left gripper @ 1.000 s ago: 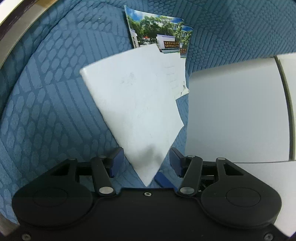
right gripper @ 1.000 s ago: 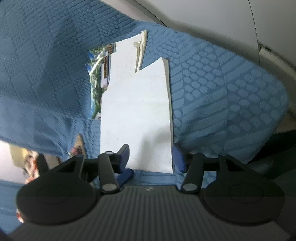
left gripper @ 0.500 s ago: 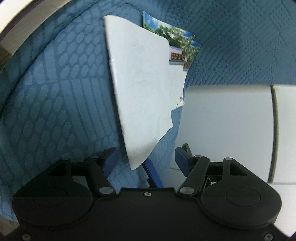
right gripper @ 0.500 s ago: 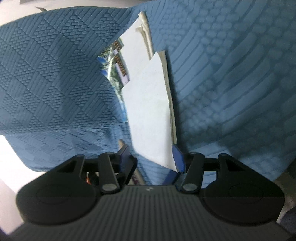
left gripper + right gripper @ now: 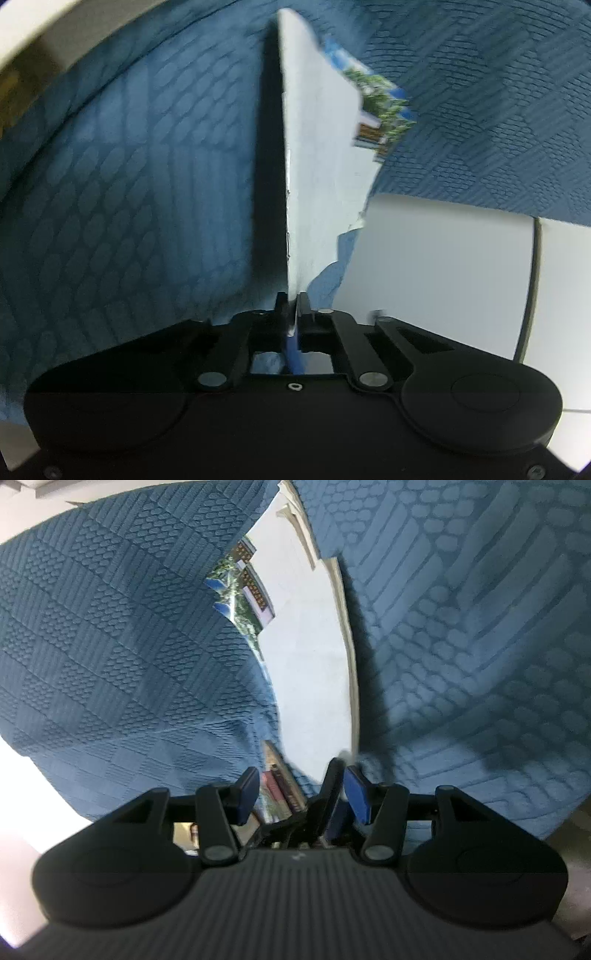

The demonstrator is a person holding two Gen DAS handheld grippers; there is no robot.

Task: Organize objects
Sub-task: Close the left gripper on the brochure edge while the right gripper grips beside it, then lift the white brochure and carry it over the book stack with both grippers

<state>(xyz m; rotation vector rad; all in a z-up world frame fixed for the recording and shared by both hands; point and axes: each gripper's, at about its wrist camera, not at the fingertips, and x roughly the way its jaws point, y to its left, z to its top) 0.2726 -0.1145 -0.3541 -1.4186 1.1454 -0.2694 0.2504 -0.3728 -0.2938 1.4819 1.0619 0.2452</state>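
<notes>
Now that my left hand-held gripper (image 5: pixel 291 314) has snapped closed, its jaws pinch the near corner of the white card (image 5: pixel 317 177), which a moment ago lay loose between open pads. Seen from the left wrist, the card stands nearly edge-on, rising from the jaws over the blue quilted cloth (image 5: pixel 129 192), with the printed photo cards (image 5: pixel 384 110) peeking out behind its far edge. My right hand-held gripper (image 5: pixel 299 794) is about half open, its blue pads apart. In its view the left gripper's closed tip sits between those pads at the card's near corner, and I cannot tell whether my right pads touch anything. I judge the card is now secured in my left grip, so the next step is probably lifting it clear of the pile and setting it squarely with the others. The thin card could bend or slip from so small a pinch.
</notes>
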